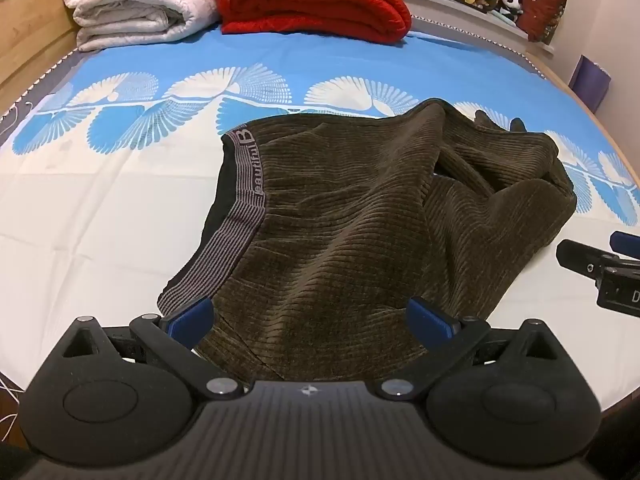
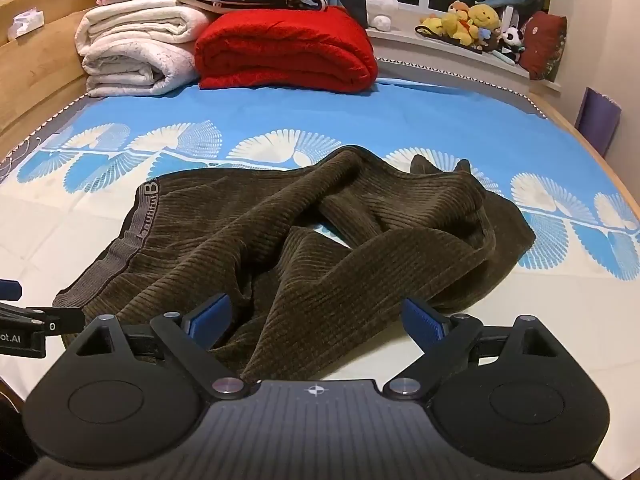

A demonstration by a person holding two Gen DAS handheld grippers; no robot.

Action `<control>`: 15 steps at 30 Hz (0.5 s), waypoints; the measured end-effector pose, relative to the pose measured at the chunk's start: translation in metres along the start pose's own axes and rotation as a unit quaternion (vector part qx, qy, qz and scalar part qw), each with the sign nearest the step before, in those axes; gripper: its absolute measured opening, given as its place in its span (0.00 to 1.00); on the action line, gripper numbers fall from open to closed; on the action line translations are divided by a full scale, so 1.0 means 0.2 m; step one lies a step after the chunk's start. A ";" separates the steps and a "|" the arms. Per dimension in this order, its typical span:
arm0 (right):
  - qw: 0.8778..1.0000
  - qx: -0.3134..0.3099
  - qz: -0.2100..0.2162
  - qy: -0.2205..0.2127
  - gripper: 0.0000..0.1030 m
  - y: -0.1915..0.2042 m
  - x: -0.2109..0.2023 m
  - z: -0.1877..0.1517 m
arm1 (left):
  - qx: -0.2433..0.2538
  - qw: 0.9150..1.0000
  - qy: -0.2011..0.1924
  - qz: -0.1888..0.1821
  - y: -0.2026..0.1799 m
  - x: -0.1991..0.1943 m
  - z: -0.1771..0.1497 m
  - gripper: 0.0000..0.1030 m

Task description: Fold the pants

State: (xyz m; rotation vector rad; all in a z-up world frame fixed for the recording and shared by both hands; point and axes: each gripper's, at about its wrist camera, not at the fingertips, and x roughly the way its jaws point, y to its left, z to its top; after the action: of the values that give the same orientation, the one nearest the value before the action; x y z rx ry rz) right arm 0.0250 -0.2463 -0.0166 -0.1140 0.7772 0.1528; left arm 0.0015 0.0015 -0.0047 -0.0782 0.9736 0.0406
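Left wrist view: the left gripper (image 1: 312,318) hangs above the near edge of the pants (image 1: 340,216), jaws spread wide, blue pads either side of the cloth and pressing on nothing. The pants are dark olive ribbed corduroy, lying crumpled on the bed sheet (image 1: 100,208), which is white near and blue with a white fan print further back. The striped grey waistband (image 1: 240,208) runs along their left side; the legs bunch in a heap toward the right. The tip of the right gripper (image 1: 600,268) shows at the right edge, beside the cloth. Judged: soft, limp, middling weight, a grippy pile that will not slip but will drag and sag when lifted; nothing fragile. The waistband looks the firmest hold, at its near corner. Right wrist view: the right gripper (image 2: 316,318) likewise stands wide and empty, over the near hem of a leg fold, bare sheet under its right pad. The legs cross and twist over one another, so they likely need pulling straight first. Best second hold: a leg's free edge on the right. Folded red blanket (image 2: 288,52) and white bedding (image 2: 136,56) sit well apart at the bed's far end.
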 end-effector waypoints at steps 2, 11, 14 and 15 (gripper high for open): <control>1.000 -0.001 -0.001 0.003 0.90 0.00 0.01 0.01 | 0.001 1.000 -0.001 0.000 0.00 0.00 0.00 1.00; 1.000 0.000 -0.002 0.004 0.90 0.01 -0.01 0.00 | 0.003 1.000 0.000 0.001 -0.01 -0.01 0.01 1.00; 1.000 0.000 -0.002 0.003 0.90 0.01 -0.01 0.00 | 0.003 1.000 0.000 -0.001 -0.01 -0.01 0.01 1.00; 1.000 -0.001 -0.002 0.003 0.90 0.01 -0.01 0.00 | 0.003 1.000 -0.001 -0.002 -0.01 -0.02 0.01 1.00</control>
State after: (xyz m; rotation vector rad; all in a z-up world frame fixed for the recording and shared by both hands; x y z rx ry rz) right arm 0.0230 -0.2442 -0.0162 -0.1174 0.7835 0.1497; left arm 0.0009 -0.0011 -0.0013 -0.0749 0.9716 0.0347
